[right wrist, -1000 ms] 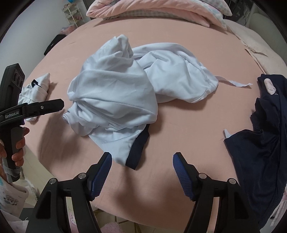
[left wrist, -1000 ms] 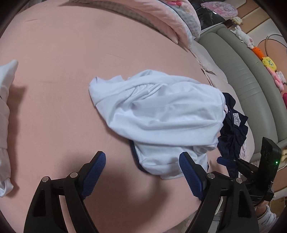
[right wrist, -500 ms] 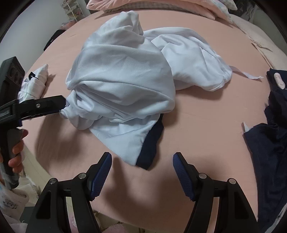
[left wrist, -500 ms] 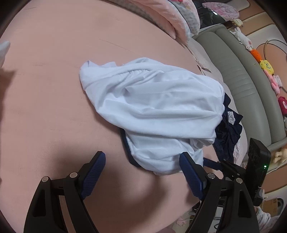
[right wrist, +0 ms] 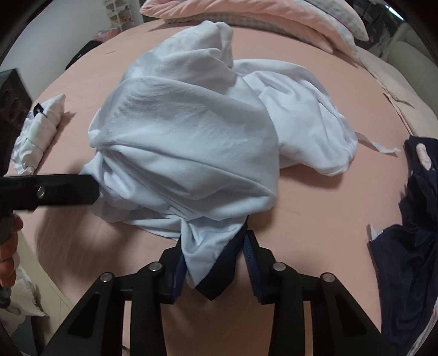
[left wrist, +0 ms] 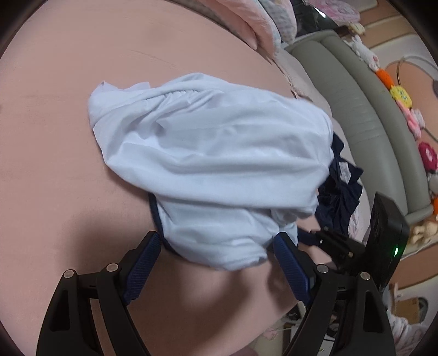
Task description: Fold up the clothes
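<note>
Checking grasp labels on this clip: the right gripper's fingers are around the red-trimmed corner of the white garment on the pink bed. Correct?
Not quite: the trim is navy, not red. The right wrist view shows the right gripper closing its fingers around the navy-trimmed corner of the white garment on the pink bed.

A crumpled white shirt [right wrist: 191,142] fills the middle of the pink bed [right wrist: 314,213]. At six o'clock the right gripper [right wrist: 212,263] is closing, the shirt's navy-edged corner [right wrist: 213,276] between its pads. At nine o'clock the left gripper [right wrist: 65,189] touches the shirt's edge. A folded white bundle [right wrist: 38,131] lies at ten o'clock, dark clothes [right wrist: 408,246] at three, pillows [right wrist: 273,19] at twelve.
</note>
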{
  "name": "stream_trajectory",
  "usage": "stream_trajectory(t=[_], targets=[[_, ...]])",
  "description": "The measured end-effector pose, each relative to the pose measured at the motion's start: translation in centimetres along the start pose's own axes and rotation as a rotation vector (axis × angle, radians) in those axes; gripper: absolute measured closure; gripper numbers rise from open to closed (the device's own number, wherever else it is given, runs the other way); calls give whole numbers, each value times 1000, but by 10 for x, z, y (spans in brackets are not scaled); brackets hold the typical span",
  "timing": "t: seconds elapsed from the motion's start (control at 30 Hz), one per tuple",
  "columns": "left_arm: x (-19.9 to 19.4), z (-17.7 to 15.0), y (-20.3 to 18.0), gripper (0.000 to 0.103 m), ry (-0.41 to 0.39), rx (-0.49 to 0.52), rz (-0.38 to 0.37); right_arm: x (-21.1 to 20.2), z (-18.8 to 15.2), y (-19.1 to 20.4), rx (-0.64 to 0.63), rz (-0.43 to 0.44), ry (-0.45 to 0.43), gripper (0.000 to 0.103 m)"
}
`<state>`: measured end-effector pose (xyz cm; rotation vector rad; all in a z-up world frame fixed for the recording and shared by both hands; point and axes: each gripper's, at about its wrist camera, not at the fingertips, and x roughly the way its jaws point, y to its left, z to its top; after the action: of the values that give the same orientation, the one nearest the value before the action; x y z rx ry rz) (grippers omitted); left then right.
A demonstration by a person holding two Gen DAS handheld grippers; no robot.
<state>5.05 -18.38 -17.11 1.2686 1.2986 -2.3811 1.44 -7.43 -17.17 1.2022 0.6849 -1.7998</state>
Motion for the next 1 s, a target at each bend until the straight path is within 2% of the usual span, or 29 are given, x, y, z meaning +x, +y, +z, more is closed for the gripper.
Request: stream_trajectory(t=[0.1, 0.17, 0.27, 0.33, 0.4, 0.47, 0.5, 0.63, 0.67, 0.7, 0.77, 0.87, 0.93, 1.0], targets=[[6, 7, 2, 18, 7, -22, -24, 2, -1, 2, -12, 25, -4, 79], [9, 9, 3, 13, 11, -18, -42, 3, -1, -1, 16, 49, -4, 82], [10, 10, 7, 7, -27, -57, -102, 5, 0, -8, 63, 88, -5, 89], [8, 11, 10, 7, -55, -100, -129, 5, -2, -15, 101, 133, -8, 93], [8, 11, 6, 7, -59, -88, -112, 5, -4, -23, 150, 188, -6, 95], [10, 9, -3, 8, -65, -47, -61, 7, -6, -31, 193, 235, -4, 96], [11, 7, -9, 11, -71, -22, -24, 7, -7, -33, 204, 249, -8, 96], [15, 1, -28, 45, -94, 103, 106, 7, -11, -36, 209, 262, -22, 96], [17, 0, -31, 59, -91, 136, 119, 7, -12, -37, 212, 267, -25, 96], [18, 0, -33, 69, -85, 160, 117, 7, -13, -38, 215, 270, -28, 96], [19, 1, -35, 80, -78, 181, 101, 6, -14, -43, 219, 272, -36, 96], [18, 3, -31, 86, -81, 150, 66, 5, -19, -48, 212, 260, -49, 96], [13, 5, -30, 88, -93, 151, 71, 6, -22, -48, 206, 231, -55, 97], [7, 9, -33, 90, -117, 169, 96, 4, -11, -50, 219, 209, -64, 97]])
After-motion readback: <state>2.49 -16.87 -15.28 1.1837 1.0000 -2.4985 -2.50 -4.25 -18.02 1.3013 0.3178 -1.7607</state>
